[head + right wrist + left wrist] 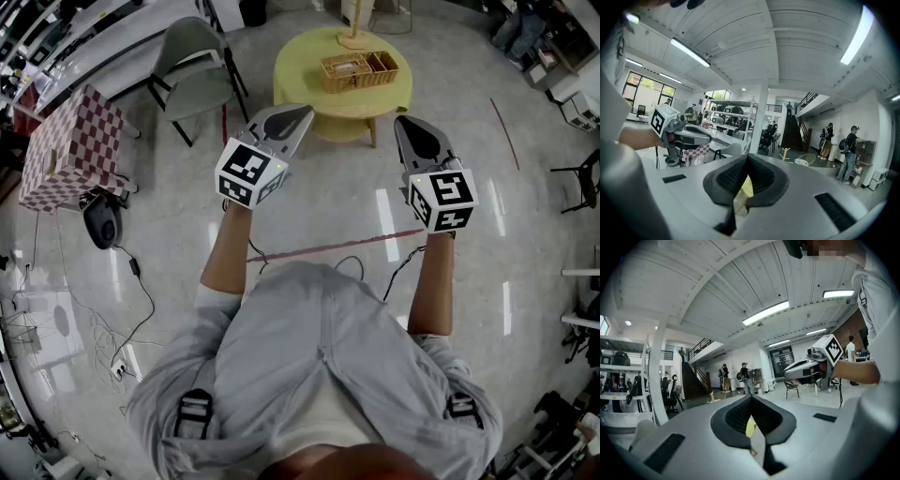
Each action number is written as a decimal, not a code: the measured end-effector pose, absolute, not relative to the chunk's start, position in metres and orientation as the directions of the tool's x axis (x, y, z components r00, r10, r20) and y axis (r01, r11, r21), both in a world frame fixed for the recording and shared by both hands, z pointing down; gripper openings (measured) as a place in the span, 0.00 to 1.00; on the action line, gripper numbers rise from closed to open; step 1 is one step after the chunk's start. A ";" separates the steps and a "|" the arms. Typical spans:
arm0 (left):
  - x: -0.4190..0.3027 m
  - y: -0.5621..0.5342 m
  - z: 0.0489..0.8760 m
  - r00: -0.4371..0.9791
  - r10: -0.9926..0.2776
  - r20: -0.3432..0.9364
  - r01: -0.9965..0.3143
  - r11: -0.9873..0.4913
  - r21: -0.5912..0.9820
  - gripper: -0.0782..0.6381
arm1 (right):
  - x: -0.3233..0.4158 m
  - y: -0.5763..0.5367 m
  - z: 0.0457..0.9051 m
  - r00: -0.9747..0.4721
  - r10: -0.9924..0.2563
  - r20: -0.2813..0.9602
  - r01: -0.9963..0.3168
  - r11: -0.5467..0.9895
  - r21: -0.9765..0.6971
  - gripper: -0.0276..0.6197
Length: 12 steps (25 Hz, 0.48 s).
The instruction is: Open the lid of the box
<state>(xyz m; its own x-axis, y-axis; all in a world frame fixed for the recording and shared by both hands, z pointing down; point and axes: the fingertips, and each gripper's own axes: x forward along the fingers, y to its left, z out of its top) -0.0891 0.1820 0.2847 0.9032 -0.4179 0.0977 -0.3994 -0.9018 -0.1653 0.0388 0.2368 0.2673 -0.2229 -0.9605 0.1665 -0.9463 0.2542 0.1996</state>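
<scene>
Left tool [300,116]: clenched, pads meeting at the tip with nothing between them; held in the air, pointing toward the counter.
Right tool [401,124]: clenched and empty; level with the left tool and well apart from it.
Box [359,70]: wicker, on the round yellow counter [298,82], toward its far right and back from the near edge; neither tool touches it. I cannot tell how the lid sits.
Open room: bare floor [347,197] lies between the person and the counter's near edge, crossed by a red tape line [328,248].
Left flank: a grey chair [192,66] stands just beside the counter.
</scene>
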 end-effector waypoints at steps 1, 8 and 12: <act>-0.087 0.182 0.286 0.902 -0.420 0.099 -0.401 -0.901 -0.167 0.15 | 0.041 0.237 0.269 -0.223 -0.960 0.168 -0.946 0.255 0.199 0.06; -0.070 0.184 0.294 0.889 -0.444 0.108 -0.425 -0.890 -0.165 0.15 | 0.064 0.236 0.270 -0.233 -0.962 0.144 -0.955 0.254 0.151 0.06; -0.061 0.187 0.300 0.873 -0.473 0.119 -0.452 -0.877 -0.163 0.15 | 0.078 0.236 0.274 -0.250 -0.958 0.141 -0.952 0.269 0.145 0.06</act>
